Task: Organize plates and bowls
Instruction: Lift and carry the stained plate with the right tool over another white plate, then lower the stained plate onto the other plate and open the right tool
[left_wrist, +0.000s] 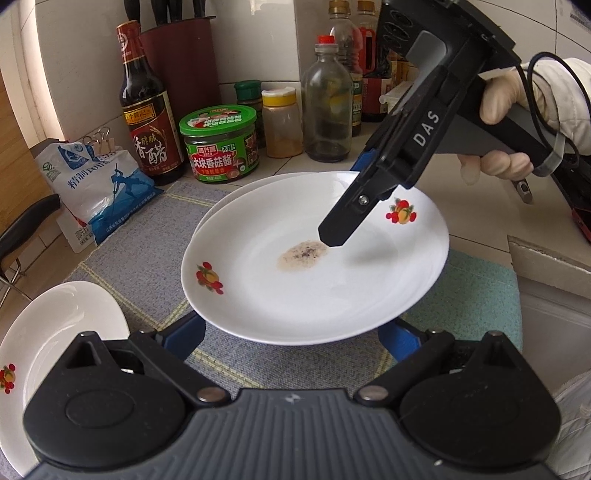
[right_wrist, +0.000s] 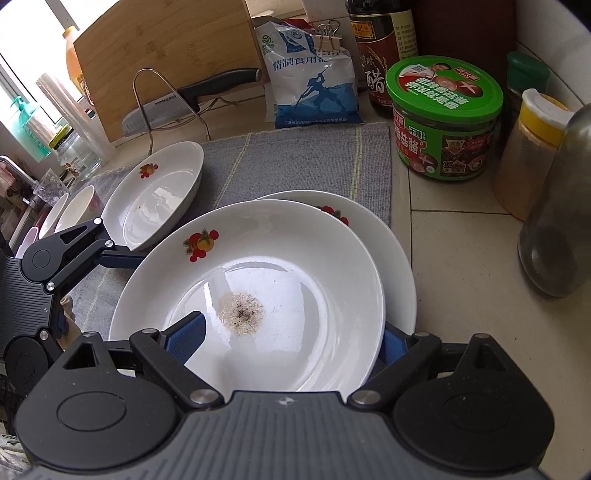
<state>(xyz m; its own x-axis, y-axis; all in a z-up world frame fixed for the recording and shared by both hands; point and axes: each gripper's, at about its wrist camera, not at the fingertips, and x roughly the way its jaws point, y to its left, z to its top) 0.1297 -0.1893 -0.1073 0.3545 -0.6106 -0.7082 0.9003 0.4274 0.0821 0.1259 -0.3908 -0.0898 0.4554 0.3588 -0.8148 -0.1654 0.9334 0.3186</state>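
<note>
The sorting looks partly done: a white ceramic plate with a red fruit motif (right_wrist: 258, 280) already sits on a second matching plate (right_wrist: 395, 240), offset toward 7 o'clock, on the grey woven mat (right_wrist: 295, 162) on the desk. A third matching plate (right_wrist: 155, 195) at 10 o'clock lies apart, and 2 small white bowls (right_wrist: 70, 210) beyond it are unstacked. The top plate holds a brownish speckled residue patch (right_wrist: 242, 314); the third holds only tiny specks. The right gripper (right_wrist: 291, 339) stands wide, straddling the top plate's rim without clamping. The left gripper (left_wrist: 291, 332) is also wide, its fingers under that plate's near edge.
</note>
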